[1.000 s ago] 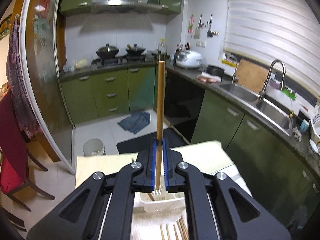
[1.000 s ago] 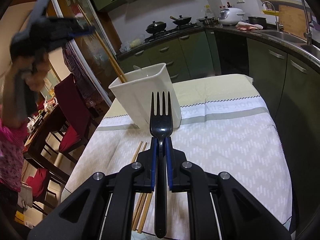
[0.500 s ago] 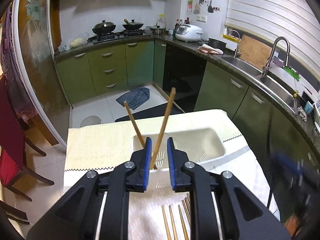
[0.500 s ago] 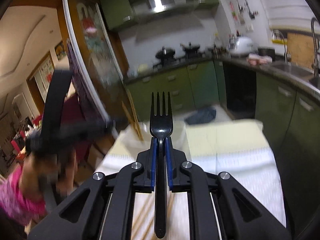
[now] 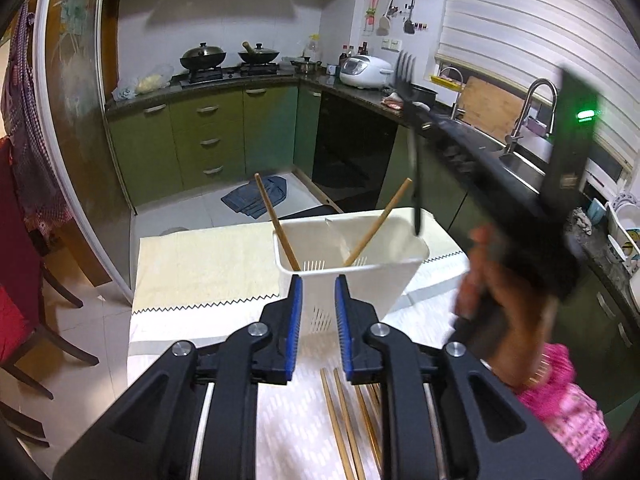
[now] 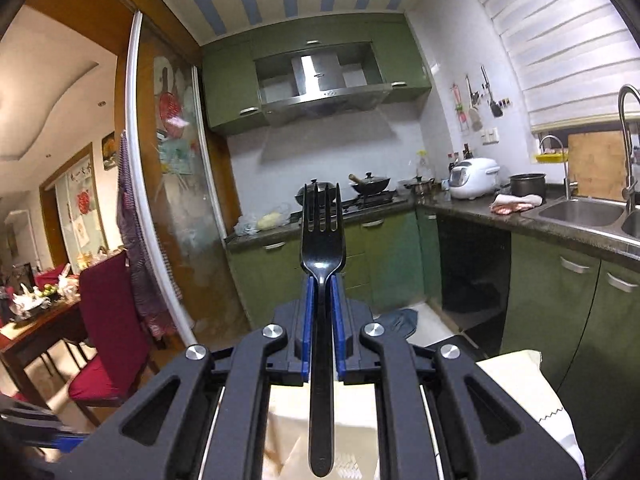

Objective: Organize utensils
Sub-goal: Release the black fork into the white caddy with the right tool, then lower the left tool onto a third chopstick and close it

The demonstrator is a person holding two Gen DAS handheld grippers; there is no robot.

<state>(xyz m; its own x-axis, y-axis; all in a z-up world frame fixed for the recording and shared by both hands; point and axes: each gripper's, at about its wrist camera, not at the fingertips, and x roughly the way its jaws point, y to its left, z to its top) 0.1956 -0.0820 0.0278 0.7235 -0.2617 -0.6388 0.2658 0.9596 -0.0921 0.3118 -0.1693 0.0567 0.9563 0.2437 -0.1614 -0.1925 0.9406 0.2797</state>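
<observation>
Landmark: white utensil caddy (image 5: 348, 268), standing on the cloth-covered table (image 5: 200, 268).

Left of caddy: bare cream cloth only.

In caddy: two wooden chopsticks, both in its left part. Left chopstick (image 5: 276, 224) leans up-left; the second chopstick (image 5: 378, 224) leans up-right. Lower ends rest near the slotted bottom.

Just short of caddy's near wall: left gripper (image 5: 316, 312), blue pads parted a little, nothing between them, not touching the caddy.

Nearer than the caddy, on patterned cloth: loose chopsticks (image 5: 344, 420), lying side by side.

Above caddy's right end: black fork (image 5: 414, 148), roughly upright, tines up, handle tip over the rim. Motion-blurred. Right gripper (image 6: 320, 292) clamped narrow on the fork's neck; tines stick out past the pads.

Right of caddy: person's hand (image 5: 492, 300) on that gripper's grip, pink sleeve (image 5: 568, 400) below.
</observation>
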